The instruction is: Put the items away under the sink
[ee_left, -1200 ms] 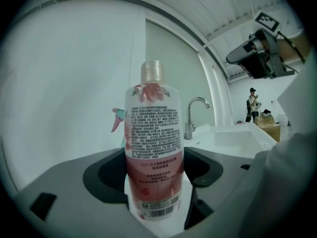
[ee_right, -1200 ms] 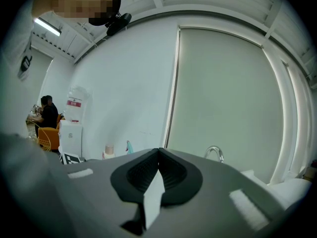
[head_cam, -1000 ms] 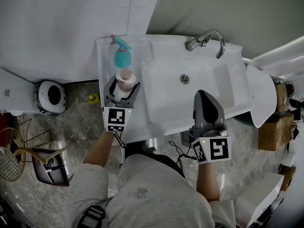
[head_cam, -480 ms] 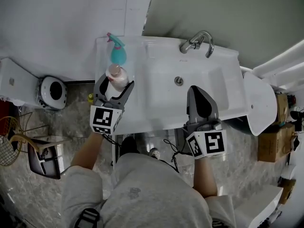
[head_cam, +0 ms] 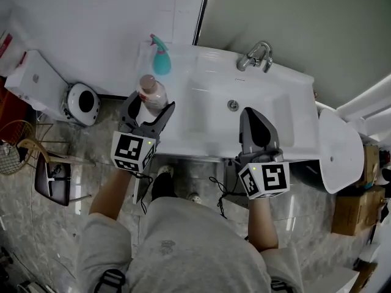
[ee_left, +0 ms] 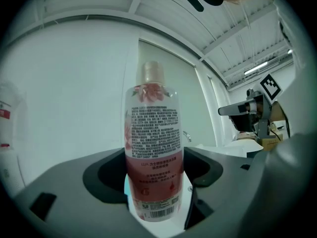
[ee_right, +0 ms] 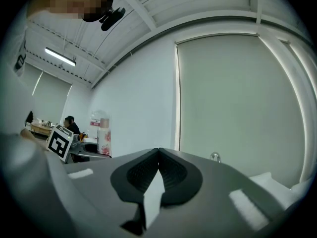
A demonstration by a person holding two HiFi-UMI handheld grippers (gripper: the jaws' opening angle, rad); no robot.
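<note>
One item is in hand. At the sink's [head_cam: 214,118] 6 o'clock rim the right gripper [head_cam: 255,119] hovers, fingers pressed together, empty. At 9 o'clock the left gripper [head_cam: 150,107] pinches the pink bottle [head_cam: 151,94] upright; next it likely needs lowering underneath. A teal spray bottle [head_cam: 161,61] waits at 11 o'clock on the counter.

Person, lower centre: grey short-sleeved shirt [head_cam: 183,249]. Left gripper [head_cam: 149,104], right gripper [head_cam: 251,115]: grey bodies, black-lined jaws, white cubes [head_cam: 131,152] with black square markers, trailing black cables [head_cam: 220,191].
</note>
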